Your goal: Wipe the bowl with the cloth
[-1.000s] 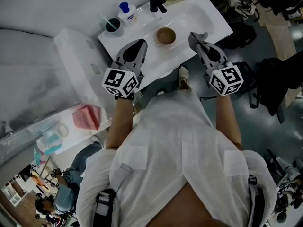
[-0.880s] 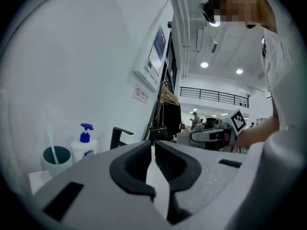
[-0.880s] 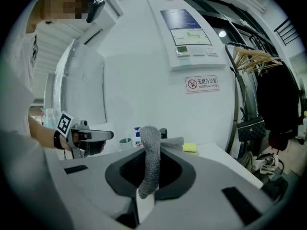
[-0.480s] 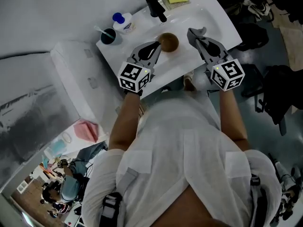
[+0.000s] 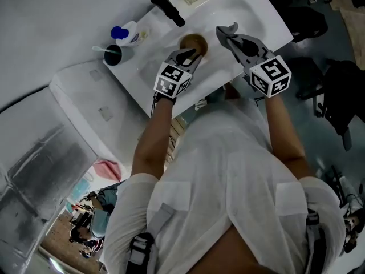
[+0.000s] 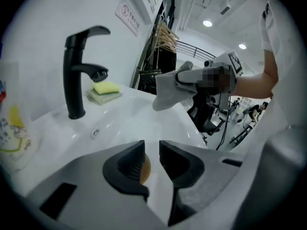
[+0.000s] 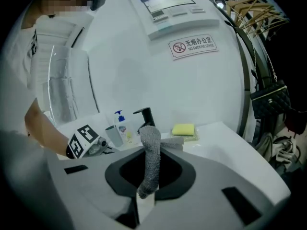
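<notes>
left tool [image 5: 191, 53] opens up at the bowl [image 5: 194, 40]

the left tool has come down to the brown bowl, which sits in the white sink [image 5: 248, 7]. its jaws have just been opening. now they stand a little apart, with the near edge of the bowl showing between them, not squeezed yet. the right tool [image 5: 226, 33] has moved in just right of the bowl. its jaws are pressed together on the grey cloth [image 7: 151, 152], which sticks up out of them. the black tap [image 5: 167, 7] stands behind the bowl. i think the left tool is getting ready to hold the bowl so the cloth can wipe it. no wiping has begun yet.
</notes>
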Action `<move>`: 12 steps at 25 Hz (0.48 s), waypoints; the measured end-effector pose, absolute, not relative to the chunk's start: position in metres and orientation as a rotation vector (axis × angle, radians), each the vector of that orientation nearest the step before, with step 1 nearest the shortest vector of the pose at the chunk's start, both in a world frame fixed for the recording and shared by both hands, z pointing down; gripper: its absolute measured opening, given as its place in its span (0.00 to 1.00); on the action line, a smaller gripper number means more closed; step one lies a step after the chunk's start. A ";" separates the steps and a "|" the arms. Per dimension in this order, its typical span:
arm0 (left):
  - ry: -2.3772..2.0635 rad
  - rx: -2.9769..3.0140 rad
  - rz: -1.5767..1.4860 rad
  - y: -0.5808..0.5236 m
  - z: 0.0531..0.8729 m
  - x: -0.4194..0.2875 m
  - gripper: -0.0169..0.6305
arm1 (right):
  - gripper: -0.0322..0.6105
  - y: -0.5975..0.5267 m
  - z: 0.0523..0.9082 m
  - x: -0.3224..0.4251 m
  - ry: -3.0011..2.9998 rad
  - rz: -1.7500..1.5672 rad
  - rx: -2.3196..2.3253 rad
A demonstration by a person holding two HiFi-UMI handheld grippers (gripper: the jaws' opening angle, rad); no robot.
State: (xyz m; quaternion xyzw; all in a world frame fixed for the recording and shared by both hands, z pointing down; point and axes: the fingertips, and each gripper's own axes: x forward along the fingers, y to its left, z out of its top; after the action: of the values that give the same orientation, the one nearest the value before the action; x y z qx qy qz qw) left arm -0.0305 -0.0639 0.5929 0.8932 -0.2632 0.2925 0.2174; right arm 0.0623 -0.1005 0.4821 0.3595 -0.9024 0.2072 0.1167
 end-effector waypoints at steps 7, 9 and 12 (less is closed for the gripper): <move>-0.626 2.349 1.027 -0.059 0.658 -0.018 0.26 | 0.11 -0.106 0.504 0.066 -2.612 0.662 1.028; -0.605 2.320 1.115 -0.054 0.674 -0.017 0.29 | 0.11 -0.107 0.507 0.067 -2.607 0.671 1.024; -0.592 2.260 1.281 -0.049 0.695 -0.019 0.31 | 0.11 -0.108 0.510 0.068 -2.601 0.681 1.020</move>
State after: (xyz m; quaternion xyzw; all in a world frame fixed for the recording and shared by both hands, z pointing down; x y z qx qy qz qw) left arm -0.0194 -0.0490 0.6947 0.8241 -0.2160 0.4671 0.2366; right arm 0.0677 -0.1077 0.5102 0.3514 -0.8966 0.2347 0.1325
